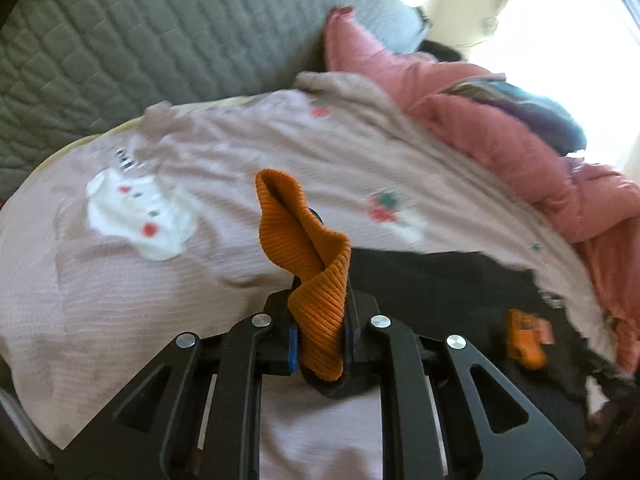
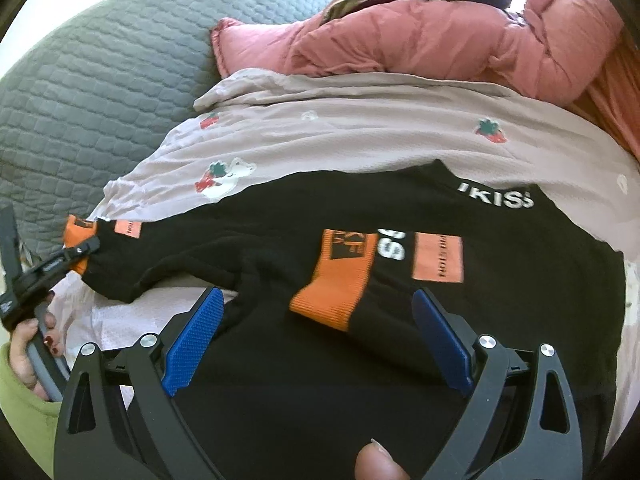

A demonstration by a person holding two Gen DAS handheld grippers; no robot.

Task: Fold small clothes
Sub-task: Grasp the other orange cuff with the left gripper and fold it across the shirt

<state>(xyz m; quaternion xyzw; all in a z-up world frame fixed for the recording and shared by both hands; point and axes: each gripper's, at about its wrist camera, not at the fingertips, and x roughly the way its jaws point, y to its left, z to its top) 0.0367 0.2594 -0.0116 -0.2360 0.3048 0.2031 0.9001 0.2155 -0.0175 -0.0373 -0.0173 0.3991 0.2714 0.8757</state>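
Left tongs (image 1: 320, 320) clenched on orange ribbed cuff (image 1: 308, 256). Right tongs (image 2: 316, 340) released over black sweatshirt (image 2: 280, 400), other cuff (image 2: 332, 300) between blades. Sleeves unfolded; folding barely begun.

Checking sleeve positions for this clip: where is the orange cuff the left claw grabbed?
In the left wrist view the orange cuff stands pinched in the left claw, bottom centre, over the pink strawberry-print blanket.
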